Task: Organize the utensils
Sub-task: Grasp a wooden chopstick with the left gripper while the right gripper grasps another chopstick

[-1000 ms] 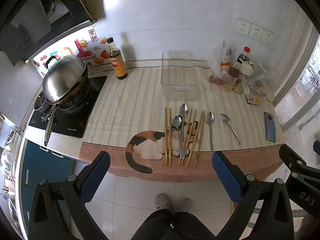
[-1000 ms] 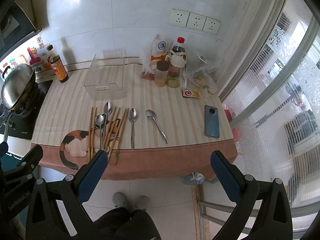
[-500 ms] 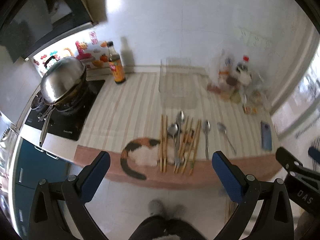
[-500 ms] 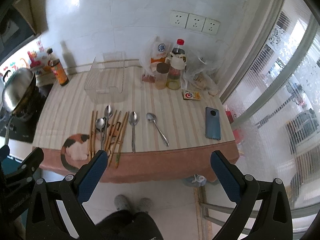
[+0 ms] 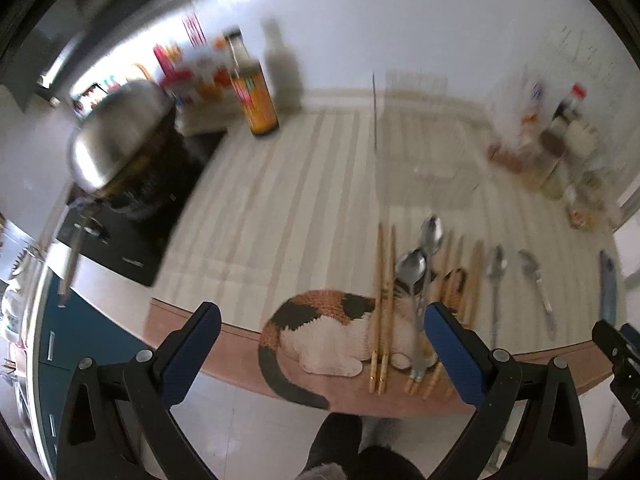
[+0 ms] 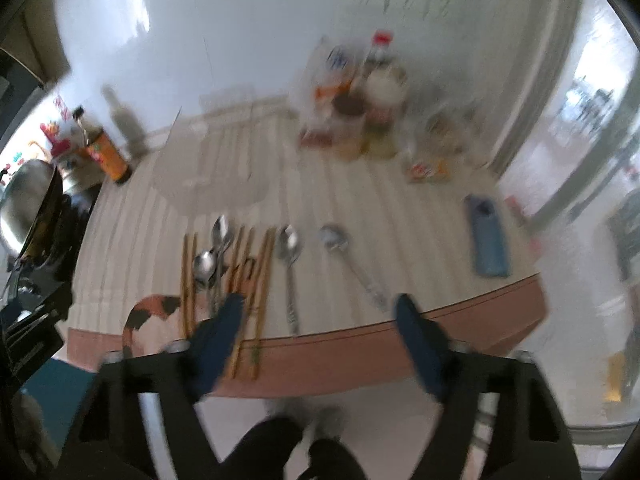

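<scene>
Striped bench [image 5: 304, 184]: chopsticks [image 5: 383, 280] and spoons [image 6: 289, 264] overhang near edge. Left gripper [image 5: 320, 344], right gripper [image 6: 320, 332] both wide open, empty. Risk: blurred approach knocks tangled utensils off the edge.

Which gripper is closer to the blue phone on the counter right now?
Right. The right gripper hangs open off the counter's front edge, with the phone just to its right. The left gripper, also open, sits further left, by the chopsticks.
</scene>
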Tool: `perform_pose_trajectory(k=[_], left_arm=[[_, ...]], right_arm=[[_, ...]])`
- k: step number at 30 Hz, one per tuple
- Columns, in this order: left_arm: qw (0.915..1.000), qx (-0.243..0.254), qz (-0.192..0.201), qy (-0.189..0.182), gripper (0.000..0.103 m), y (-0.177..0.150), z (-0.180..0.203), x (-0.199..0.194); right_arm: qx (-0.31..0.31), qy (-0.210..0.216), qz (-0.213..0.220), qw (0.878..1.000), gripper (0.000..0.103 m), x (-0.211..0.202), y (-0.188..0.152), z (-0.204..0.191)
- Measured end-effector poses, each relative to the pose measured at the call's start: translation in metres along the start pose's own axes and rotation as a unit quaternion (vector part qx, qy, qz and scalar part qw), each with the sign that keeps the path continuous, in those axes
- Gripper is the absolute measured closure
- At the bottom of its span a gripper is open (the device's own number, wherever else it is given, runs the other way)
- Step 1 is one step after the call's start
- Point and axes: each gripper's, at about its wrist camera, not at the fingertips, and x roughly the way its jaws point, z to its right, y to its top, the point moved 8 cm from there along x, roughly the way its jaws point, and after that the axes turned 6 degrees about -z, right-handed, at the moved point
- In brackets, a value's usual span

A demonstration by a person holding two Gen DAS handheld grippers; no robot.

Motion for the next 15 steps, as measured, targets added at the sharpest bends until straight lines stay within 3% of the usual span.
perform_pose_trajectory(k=[2, 5, 7, 8, 11, 15], left_arm=[[0.9986, 0.008, -0.049, -0.020, 0.006, -0.002, 0.005, 0.041], [0.9926, 0.027, -0.109, -0.045, 0.036, -0.009, 0.018, 0.086], [0.9863, 0.037, -0.146, -0.067, 0.045, -0.015, 0.030, 0.117], [0.9841, 0.040, -0.157, -0.072, 0.051, -0.017, 0.034, 0.126], [0.9767, 0.042, -0.187, -0.096, 0.053, -0.024, 0.044, 0.153], [0.9736, 0.050, -0.197, -0.104, 0.073, -0.028, 0.051, 0.169]], right_arm=[[-0.001, 0.011, -0.035, 0.999, 0.051, 0.036, -0.002, -0.007], [0.010, 0.019, -0.082, 0.996, 0.057, 0.083, -0.008, -0.014], [0.024, 0.026, -0.114, 0.993, 0.057, 0.112, -0.014, -0.018], [0.027, 0.026, -0.125, 0.991, 0.057, 0.123, -0.017, -0.020], [0.035, 0.024, -0.159, 0.986, 0.057, 0.156, -0.024, -0.026], [0.044, 0.032, -0.191, 0.980, 0.056, 0.180, -0.036, -0.034]])
